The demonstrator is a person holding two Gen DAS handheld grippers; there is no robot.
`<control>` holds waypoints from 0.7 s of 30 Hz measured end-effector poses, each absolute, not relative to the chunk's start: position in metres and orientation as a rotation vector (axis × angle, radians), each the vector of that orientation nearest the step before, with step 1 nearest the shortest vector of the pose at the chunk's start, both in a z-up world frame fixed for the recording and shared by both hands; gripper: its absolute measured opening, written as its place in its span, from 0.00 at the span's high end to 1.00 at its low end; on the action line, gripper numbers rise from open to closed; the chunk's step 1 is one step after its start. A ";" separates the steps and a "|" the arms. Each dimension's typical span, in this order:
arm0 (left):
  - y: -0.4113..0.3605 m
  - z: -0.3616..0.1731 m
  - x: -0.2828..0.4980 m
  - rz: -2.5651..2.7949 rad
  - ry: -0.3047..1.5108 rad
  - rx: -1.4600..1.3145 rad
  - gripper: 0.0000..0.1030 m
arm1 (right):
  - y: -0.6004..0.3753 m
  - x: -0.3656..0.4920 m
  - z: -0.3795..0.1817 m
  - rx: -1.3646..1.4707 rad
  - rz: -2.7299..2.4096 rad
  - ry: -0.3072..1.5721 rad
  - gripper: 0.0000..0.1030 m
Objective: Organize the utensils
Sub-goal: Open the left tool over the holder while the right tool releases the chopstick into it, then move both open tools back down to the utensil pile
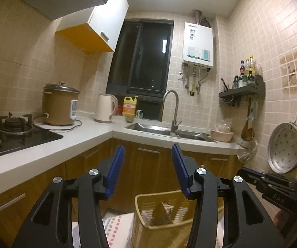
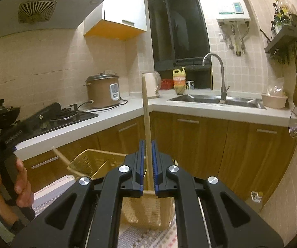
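My right gripper [image 2: 147, 144] is shut on a long wooden utensil handle [image 2: 145, 111] that stands upright above a yellow wicker basket [image 2: 98, 161] on the floor. A second wooden stick [image 2: 62, 159] leans out of that basket. My left gripper [image 1: 148, 152] is open and empty, held above the same basket [image 1: 148, 221]; it also shows at the left of the right wrist view [image 2: 34, 119]. A wall rack [image 1: 242, 91] at the right holds hanging utensils [image 1: 249, 122], a ladle and a strainer [image 1: 248, 148].
An L-shaped white counter [image 1: 86, 136] carries a gas hob [image 1: 14, 126], a rice cooker [image 1: 59, 105], a kettle [image 1: 105, 107], a detergent bottle [image 1: 129, 105] and a sink with tap [image 1: 171, 111]. A perforated steamer tray [image 1: 284, 146] hangs on the right wall. A patterned rug [image 1: 117, 227] lies under the basket.
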State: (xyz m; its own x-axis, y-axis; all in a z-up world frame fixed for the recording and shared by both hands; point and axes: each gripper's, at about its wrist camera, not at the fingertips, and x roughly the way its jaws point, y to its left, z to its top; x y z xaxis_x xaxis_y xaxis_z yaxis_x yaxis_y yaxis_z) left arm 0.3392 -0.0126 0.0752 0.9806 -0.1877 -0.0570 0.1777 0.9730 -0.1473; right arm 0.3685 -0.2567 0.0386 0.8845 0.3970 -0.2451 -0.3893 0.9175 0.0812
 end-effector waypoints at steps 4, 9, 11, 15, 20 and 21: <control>-0.008 0.086 0.314 -0.201 0.072 -0.148 0.48 | -0.262 0.347 0.046 0.012 0.417 0.294 0.79; 0.000 0.096 0.283 -0.216 0.079 -0.153 0.45 | -0.275 0.314 0.055 0.024 0.409 0.291 0.69; 0.003 0.098 0.271 -0.211 0.075 -0.144 0.45 | -0.279 0.305 0.057 0.032 0.408 0.300 0.69; 0.010 0.102 0.256 -0.209 0.091 -0.144 0.43 | -0.284 0.294 0.058 0.049 0.403 0.333 0.69; 0.018 0.092 0.255 -0.225 0.263 -0.161 0.43 | -0.269 0.285 0.051 0.000 0.429 0.478 0.42; 0.020 0.084 0.257 -0.239 0.331 -0.180 0.43 | -0.263 0.283 0.046 -0.016 0.436 0.509 0.42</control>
